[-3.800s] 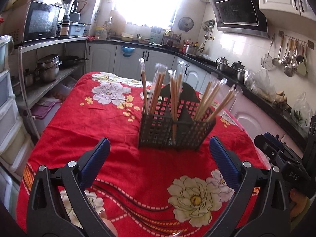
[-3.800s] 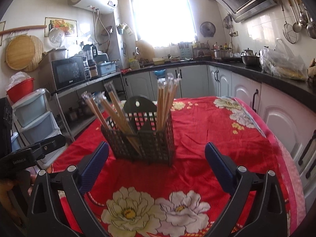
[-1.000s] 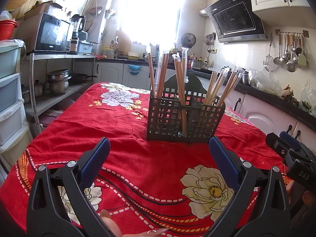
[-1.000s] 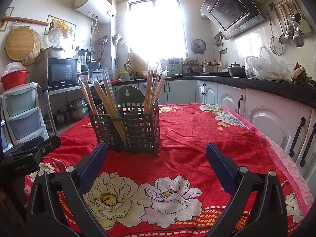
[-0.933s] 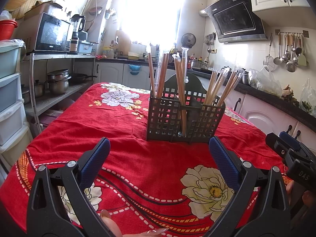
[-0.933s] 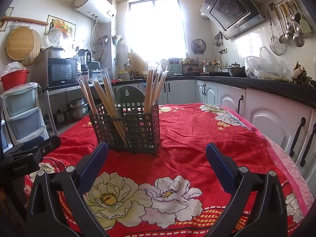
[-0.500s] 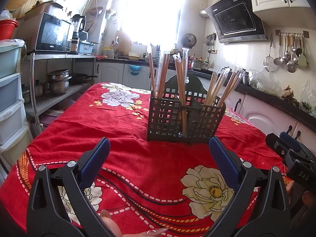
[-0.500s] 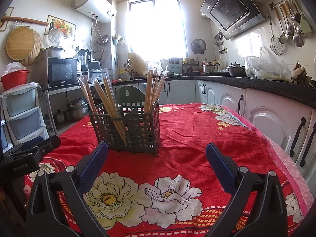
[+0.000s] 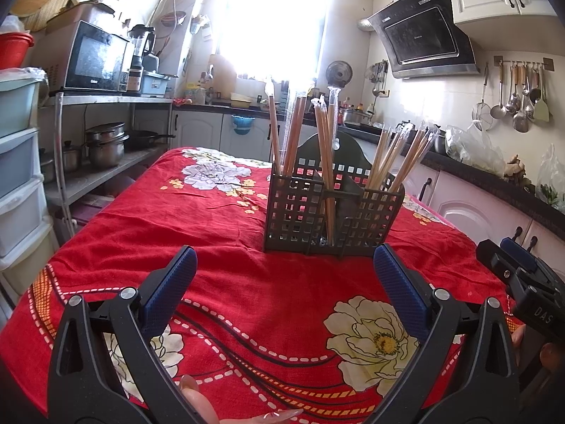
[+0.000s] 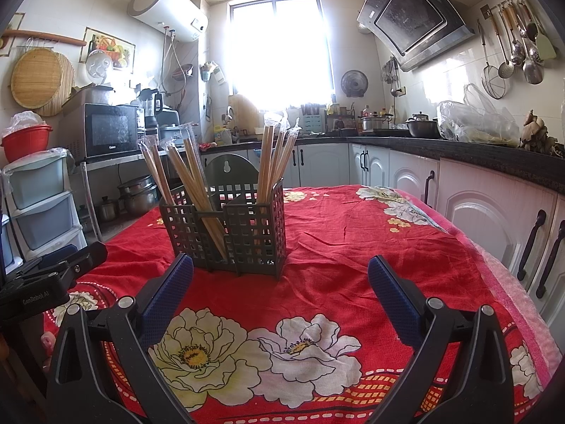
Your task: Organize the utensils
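Nothing had shifted since a second earlier: both the left gripper [image 9: 284, 277] and the right gripper [image 10: 280, 284] hung with fingers apart before the caddy [image 9: 333, 212] of seemingly wrapped chopsticks [image 9: 321, 134] on the table [image 9: 247, 293].

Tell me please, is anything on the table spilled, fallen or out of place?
Nothing stands out. The wrapped chopsticks all stand inside the dark holder, which sits upright on the red tablecloth; none lie outside.

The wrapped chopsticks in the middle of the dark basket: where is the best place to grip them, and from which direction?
Probably the upper part of the wrapped chopsticks, above the basket rim, coming from the near side with the open left tool. They stand almost upright, and their lower parts sit behind the grid wall. Neighbouring bundles lean away, leaving room near the top.
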